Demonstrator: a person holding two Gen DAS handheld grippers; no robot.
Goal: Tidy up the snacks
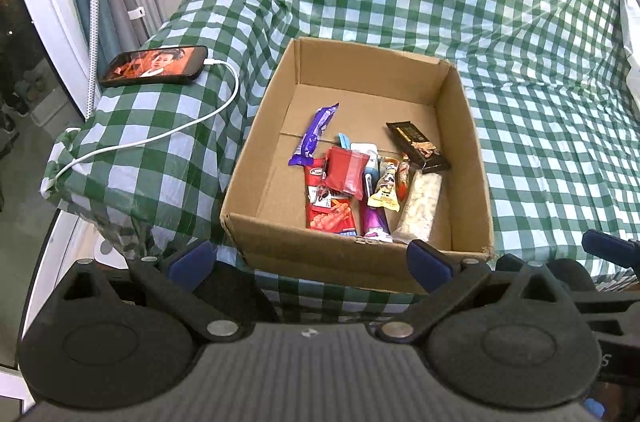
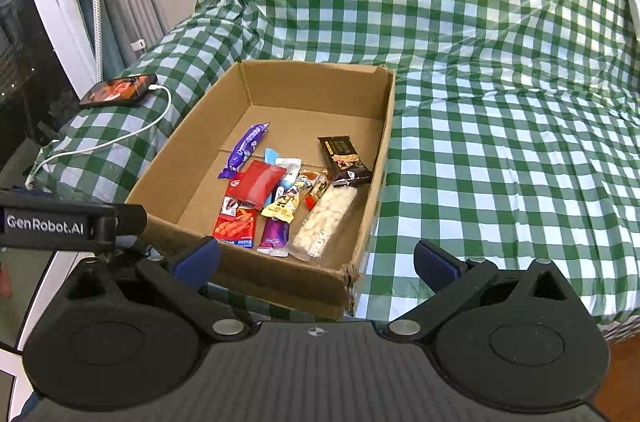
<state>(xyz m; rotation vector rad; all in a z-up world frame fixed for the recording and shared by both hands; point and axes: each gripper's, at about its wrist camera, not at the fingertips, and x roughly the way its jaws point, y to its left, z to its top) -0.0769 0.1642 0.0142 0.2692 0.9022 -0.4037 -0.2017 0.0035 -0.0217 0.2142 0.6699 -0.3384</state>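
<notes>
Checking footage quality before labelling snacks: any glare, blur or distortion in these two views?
Left wrist: sharp, fisheye bends the checked cloth, dark corners, sheen streaks. Right wrist: cardboard box and snacks crisp, same edge curvature, sheen on the cloth.

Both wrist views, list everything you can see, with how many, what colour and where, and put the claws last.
Open brown cardboard box: one, on the checked cloth.
Snack packets: about ten, heaped at the box's near end.
Purple wrapped bar: one, apart from the heap on its far left.
Dark brown chocolate bar: one, leaning on the right wall.
Clear pack of white puffed pieces: one, near right corner.
Red pouch: one, on top of the heap.
Green and white checked cloth: one, over the bed.
Black phone with lit screen: one, left of the box.
White charging cable: one, plugged into the phone.
Left claw: open, holding nothing.
Right claw: open, holding nothing.
</notes>
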